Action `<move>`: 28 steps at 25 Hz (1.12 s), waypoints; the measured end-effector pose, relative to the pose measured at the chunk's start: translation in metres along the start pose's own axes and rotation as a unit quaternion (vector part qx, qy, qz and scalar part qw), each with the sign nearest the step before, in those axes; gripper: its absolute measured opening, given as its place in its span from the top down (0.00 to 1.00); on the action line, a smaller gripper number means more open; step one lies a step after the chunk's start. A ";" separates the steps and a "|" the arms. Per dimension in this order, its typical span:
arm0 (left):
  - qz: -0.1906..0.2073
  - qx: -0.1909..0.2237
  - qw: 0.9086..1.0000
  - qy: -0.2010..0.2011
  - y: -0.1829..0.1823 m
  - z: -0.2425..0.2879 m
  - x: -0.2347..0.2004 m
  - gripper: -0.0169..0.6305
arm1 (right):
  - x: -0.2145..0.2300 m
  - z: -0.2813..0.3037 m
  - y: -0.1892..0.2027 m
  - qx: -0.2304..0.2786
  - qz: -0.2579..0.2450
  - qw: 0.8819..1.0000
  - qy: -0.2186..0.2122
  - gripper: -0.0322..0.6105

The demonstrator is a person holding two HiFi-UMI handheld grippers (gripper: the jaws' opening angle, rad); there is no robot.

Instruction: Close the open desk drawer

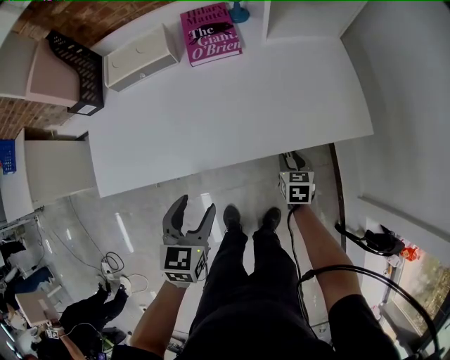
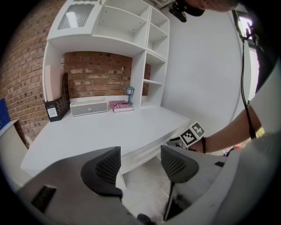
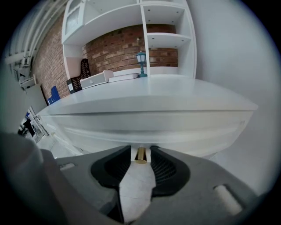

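The white desk (image 1: 232, 105) fills the upper middle of the head view. My right gripper (image 1: 290, 157) reaches under its front edge at the right. In the right gripper view the white drawer front (image 3: 145, 132) lies just below the desk top, and its small brass knob (image 3: 140, 155) sits between the tips of the right gripper (image 3: 141, 154), which is shut on it. My left gripper (image 1: 196, 207) hangs open and empty above the floor, left of the person's legs. In the left gripper view, past the open left gripper (image 2: 140, 165), the right gripper's marker cube (image 2: 192, 134) shows at the desk's edge.
At the back of the desk lie a pink book (image 1: 209, 34), a white box (image 1: 140, 60), a black file holder (image 1: 77, 70) and a blue lamp (image 1: 239, 10). A low white cabinet (image 1: 53, 169) stands at the left. Cables (image 1: 112, 267) trail on the floor. A white wall (image 1: 408, 105) closes the right side.
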State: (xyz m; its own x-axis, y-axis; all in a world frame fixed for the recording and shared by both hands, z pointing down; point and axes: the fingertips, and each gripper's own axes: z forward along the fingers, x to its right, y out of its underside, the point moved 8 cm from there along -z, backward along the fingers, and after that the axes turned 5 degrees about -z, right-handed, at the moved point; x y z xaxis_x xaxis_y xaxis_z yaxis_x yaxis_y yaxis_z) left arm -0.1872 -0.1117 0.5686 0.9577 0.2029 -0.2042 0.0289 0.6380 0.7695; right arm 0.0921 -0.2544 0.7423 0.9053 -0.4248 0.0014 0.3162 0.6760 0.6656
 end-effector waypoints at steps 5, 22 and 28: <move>0.003 0.003 1.000 -0.003 0.000 0.001 -0.005 0.54 | -0.002 -0.001 0.000 0.007 -0.001 1.000 -0.003 0.71; 0.027 0.088 0.995 0.039 -0.069 -0.001 0.028 0.54 | 0.010 -0.122 -0.048 0.108 -0.012 0.994 0.017 0.71; 0.032 0.135 0.989 0.055 -0.106 -0.022 0.045 0.54 | 0.018 -0.191 -0.091 0.189 -0.016 0.981 0.040 0.71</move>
State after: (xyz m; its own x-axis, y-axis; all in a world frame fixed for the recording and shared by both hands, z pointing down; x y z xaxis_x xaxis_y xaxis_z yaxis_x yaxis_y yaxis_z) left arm -0.1534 -0.1538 0.4647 0.9237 0.3250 -0.2031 0.0588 0.4034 0.9131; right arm 0.1342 -0.2088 0.5386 0.9204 -0.3841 -0.0729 0.2314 0.3849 0.8935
